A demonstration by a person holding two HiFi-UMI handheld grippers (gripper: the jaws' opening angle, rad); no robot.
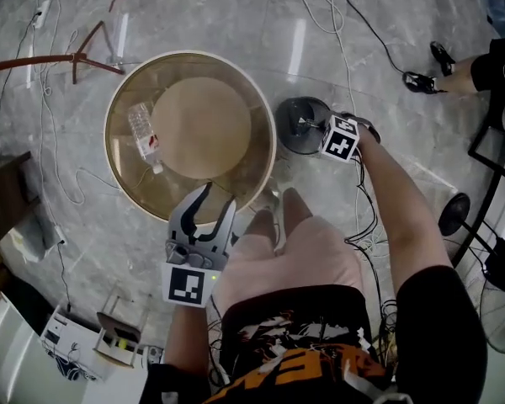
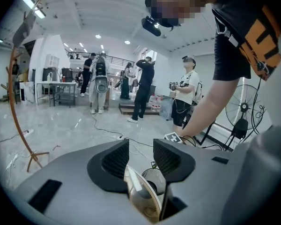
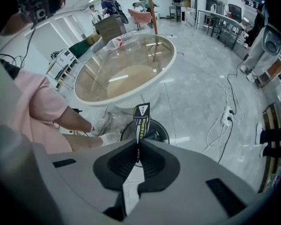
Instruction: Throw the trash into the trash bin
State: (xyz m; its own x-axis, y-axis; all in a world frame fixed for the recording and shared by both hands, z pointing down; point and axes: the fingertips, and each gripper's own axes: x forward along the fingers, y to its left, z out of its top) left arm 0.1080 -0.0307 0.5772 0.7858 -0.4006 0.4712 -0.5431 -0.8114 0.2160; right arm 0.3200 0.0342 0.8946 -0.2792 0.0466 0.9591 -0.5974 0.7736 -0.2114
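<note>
Right gripper view: right gripper (image 3: 137, 146) is clamped on a thin black-and-yellow wrapper (image 3: 141, 118) and points steeply down. The dark round trash bin (image 3: 155, 131) sits right under the wrapper's free end. Step in hand is carry-to-bin, nearly done by my read. Next move is likely just parting the jaws over the opening. The wrapper is light and flat and could flutter and miss, so get low and centred first. Can't tell whether the bin mouth is open or lidded; head view shows some fitting inside it, too small to read. Left gripper (image 1: 219, 199) has jaws apart with nothing between them, at the near rim of the round glass table (image 1: 185, 55). A clear plastic bottle (image 1: 143, 131) lies on the glass toward the left, well apart from the bin. It's probably the next piece of trash, and the left gripper is the closer one. Clearance: the bin stands just beside the table rim, so the drop zone is tight on that side. Cables (image 1: 359, 194) trail on the floor near the bin, and the person's knee (image 1: 303, 242) is close on the near side. Floor beyond the bin is open.
</note>
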